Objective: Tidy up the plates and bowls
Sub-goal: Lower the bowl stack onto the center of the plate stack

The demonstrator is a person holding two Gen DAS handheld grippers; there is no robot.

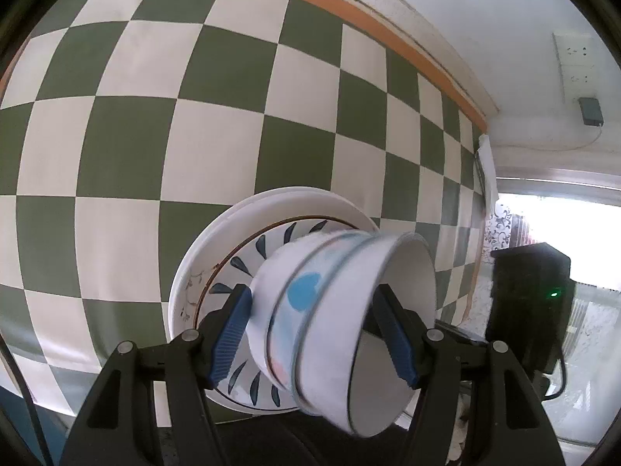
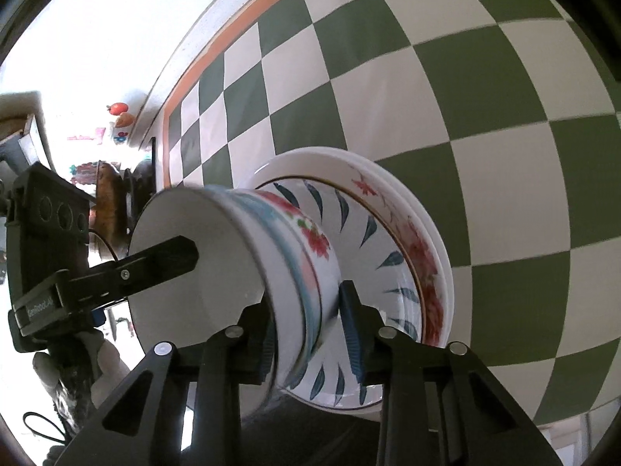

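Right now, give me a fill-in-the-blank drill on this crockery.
1. The nested bowls rest against a stack of ____.
2. The checkered surface behind them is white and ____.
3. One finger of the left gripper reaches inside the outermost ____.

Missing words: plates; green; bowl.

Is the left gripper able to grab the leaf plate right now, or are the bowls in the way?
Probably not. The left gripper is already shut on the bowls, which are nested and sit right in front of the leaf plate, covering its middle. The right gripper grips them too.
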